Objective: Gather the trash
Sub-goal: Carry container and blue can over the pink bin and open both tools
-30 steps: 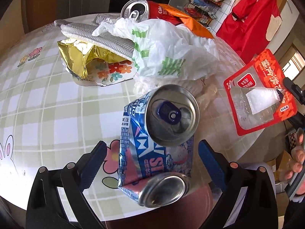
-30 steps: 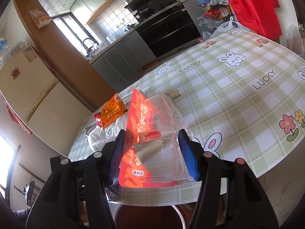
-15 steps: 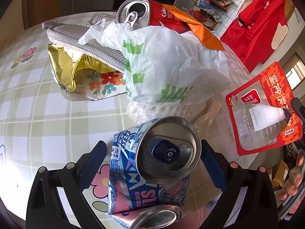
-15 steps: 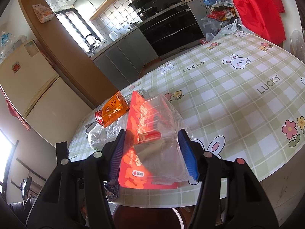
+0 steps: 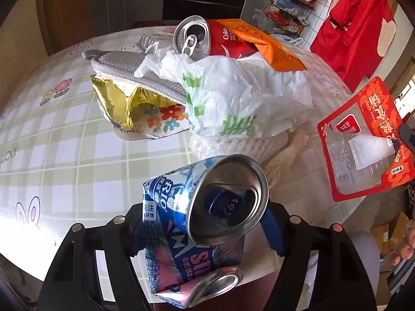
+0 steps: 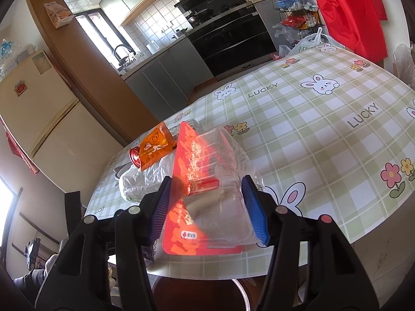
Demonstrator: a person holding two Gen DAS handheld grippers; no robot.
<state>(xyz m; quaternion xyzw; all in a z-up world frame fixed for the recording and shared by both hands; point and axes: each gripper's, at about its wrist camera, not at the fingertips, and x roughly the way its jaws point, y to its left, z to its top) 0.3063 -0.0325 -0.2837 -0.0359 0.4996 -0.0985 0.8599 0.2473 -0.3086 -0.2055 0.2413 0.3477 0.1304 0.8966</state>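
Crushed blue can (image 5: 197,223) was clamped between just-closed jaws of left gripper (image 5: 205,230), lifted above checked table (image 5: 64,155) near trash pile. Red-and-clear blister pack (image 6: 207,189) was gripped by right gripper (image 6: 207,207), held over table edge.

Premises are presenting as a home kitchen with dining area. A black oven (image 6: 233,39) is sitting under a tiled wall, a sink tap (image 6: 120,50) is standing on the grey counter (image 6: 166,75), and a cream refrigerator (image 6: 39,119) is standing at the left. A bunny-print checked cloth is covering the tabletop (image 6: 324,134); a wire rack (image 6: 298,18) is holding packaged goods.
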